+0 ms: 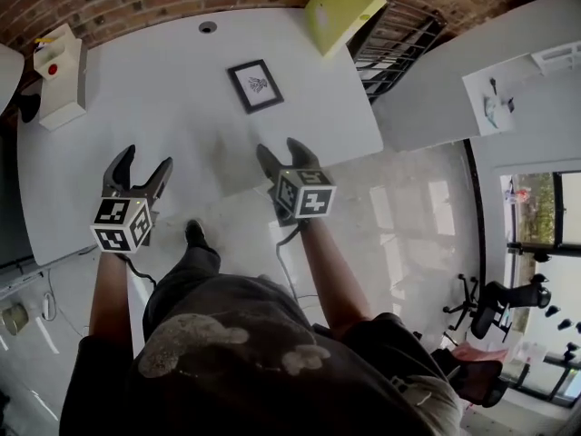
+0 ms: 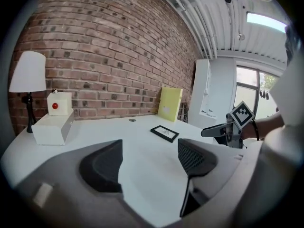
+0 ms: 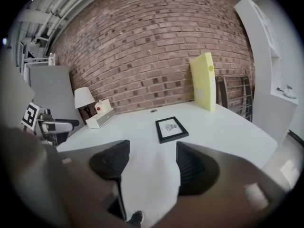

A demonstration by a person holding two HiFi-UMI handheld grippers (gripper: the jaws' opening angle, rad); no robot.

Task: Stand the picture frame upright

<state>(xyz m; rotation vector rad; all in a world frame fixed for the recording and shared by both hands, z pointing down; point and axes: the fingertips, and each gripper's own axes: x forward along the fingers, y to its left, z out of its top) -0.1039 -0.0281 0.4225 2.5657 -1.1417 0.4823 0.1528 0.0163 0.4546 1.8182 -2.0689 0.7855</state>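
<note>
We count one picture frame (image 1: 255, 85) and one white tabletop (image 1: 182, 116). There are two claws, the left claw (image 1: 145, 159) and the right claw (image 1: 280, 147), each with two jaws. We count one table lamp (image 2: 27, 80). We find two white boxes, one long box (image 2: 53, 126) and one smaller box (image 2: 63, 99), which bears one red button (image 2: 55, 106). There is one yellow panel (image 1: 343, 7), one round cable hole (image 1: 208, 27) and one black wire rack (image 1: 395, 44).
</note>
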